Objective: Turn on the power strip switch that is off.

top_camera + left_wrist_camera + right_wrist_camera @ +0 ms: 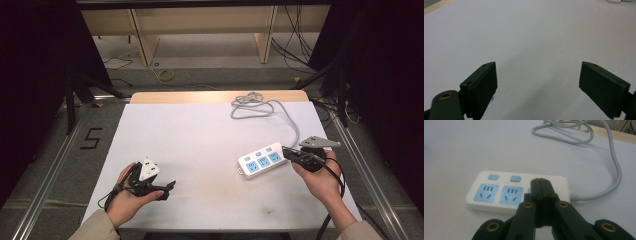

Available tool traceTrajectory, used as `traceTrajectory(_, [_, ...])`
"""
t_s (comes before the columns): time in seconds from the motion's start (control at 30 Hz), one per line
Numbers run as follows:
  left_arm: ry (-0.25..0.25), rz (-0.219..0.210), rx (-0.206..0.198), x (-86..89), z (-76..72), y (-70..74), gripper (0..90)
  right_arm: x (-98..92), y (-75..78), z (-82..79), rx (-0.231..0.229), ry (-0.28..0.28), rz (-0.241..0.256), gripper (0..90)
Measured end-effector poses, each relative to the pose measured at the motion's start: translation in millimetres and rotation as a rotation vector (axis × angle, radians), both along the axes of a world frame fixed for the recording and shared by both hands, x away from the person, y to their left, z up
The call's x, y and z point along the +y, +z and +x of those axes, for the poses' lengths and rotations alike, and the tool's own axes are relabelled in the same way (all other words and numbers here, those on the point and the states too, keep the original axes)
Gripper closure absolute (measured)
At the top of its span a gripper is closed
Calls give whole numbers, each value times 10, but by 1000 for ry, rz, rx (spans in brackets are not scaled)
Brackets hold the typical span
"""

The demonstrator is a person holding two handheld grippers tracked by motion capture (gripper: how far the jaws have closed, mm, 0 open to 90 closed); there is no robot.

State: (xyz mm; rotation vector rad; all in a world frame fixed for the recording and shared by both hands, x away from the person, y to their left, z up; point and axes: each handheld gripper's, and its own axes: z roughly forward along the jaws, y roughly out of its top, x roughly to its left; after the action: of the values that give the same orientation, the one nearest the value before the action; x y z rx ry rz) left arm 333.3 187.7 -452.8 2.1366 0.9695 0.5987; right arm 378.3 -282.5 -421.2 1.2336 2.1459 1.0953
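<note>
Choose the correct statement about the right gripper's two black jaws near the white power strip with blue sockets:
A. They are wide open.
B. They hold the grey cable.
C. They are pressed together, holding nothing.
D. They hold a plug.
C: in the right gripper view, the right gripper has its jaws closed flat against each other above the white power strip with blue sockets, with nothing between them.

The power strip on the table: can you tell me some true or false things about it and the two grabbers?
1. The power strip has blue sockets. True.
2. The right gripper is wide open. False: its jaws are pressed together, over the strip's third socket.
3. The left gripper holds a plug. False: its jaws stand apart with nothing between them.
4. The grey cord lies coiled at the table's far edge. True.
5. Something is plugged into the strip. False: the sockets in view are free.
</note>
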Motion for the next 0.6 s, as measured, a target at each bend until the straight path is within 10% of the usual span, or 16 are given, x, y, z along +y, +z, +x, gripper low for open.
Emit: traceTrajectory(0.6, [-4,3,1,-2,0,1,147,66,12,113,2,7,-7,900])
